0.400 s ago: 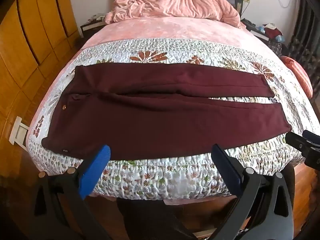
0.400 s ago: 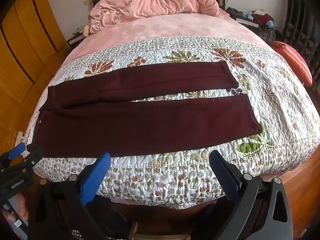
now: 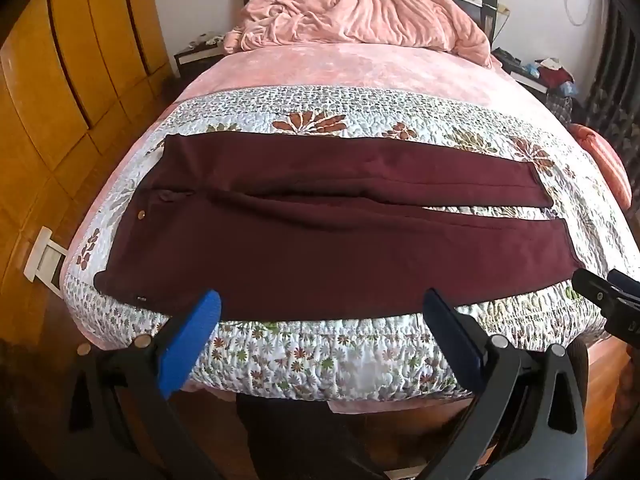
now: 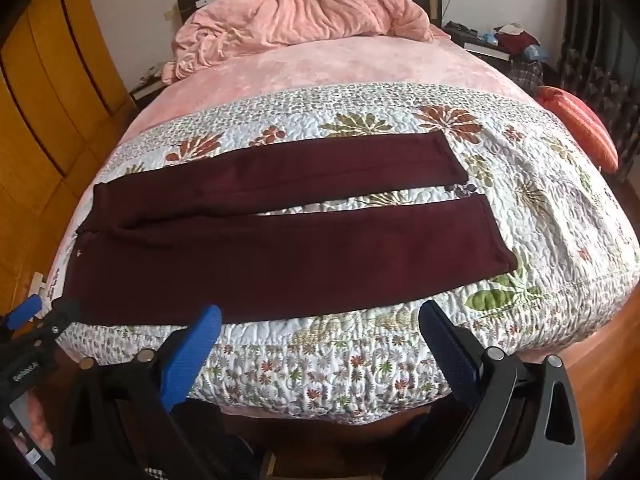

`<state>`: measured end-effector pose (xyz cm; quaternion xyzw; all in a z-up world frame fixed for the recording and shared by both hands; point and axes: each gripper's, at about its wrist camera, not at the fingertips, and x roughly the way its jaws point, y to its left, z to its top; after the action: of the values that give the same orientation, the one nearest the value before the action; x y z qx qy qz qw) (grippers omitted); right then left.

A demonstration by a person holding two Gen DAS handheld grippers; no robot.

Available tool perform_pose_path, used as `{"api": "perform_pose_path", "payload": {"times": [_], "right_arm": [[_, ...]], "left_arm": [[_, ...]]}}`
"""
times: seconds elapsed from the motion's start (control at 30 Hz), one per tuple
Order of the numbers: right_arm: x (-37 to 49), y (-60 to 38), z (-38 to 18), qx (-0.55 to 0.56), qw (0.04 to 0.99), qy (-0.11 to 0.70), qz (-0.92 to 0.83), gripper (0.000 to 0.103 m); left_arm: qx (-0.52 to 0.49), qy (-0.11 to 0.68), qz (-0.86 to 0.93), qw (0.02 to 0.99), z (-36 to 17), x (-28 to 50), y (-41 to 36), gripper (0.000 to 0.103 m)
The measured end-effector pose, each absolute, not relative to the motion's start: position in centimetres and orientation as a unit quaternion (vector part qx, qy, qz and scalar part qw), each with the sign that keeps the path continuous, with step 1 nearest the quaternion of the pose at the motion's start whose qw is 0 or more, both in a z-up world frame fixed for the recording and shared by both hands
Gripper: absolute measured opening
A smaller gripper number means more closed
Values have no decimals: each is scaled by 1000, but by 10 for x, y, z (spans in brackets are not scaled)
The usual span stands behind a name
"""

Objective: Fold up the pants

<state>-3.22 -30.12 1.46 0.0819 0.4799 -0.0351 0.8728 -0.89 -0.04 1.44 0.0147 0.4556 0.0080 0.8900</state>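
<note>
1. Maroon pants [image 3: 340, 248] are laid flat across the foot end of the bed, waist toward the left, both legs running out to the right.
2. They're on a floral quilt [image 3: 320, 356]; from my right cam the two legs [image 4: 288, 216] sit side by side with a thin strip of quilt showing between them near the cuffs.
3. Near edge of the pants runs just along the bed's front edge, right above where the quilt drops over the side.
4. Left gripper [image 3: 320, 312] hangs in front of the bed with its jaws spread wide, nothing between them. One blue pad [image 3: 192, 340] overlaps the pants hem in the picture, but I can't tell if it actually touches.
5. Right gripper [image 4: 320, 320] is the same deal, jaws fully released and empty, aimed down at the near leg's edge.
6. Each cam catches the other gripper at the frame edge: right one by the cuffs in the left view, left one by the waist in the right view.
7. Pink blanket [image 3: 360, 16] is bunched up at the headboard, and a yellow wardrobe [image 3: 60, 100] stands along the left.
</note>
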Motion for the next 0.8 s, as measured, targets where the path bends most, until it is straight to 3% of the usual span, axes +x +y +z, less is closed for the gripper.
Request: {"api": "perform_pose_path", "payload": {"times": [0.8], "right_arm": [[-31,-302,14,76,875,475,-43,99]], "left_arm": [[22,453,9,891,16,-6,0,100]]}}
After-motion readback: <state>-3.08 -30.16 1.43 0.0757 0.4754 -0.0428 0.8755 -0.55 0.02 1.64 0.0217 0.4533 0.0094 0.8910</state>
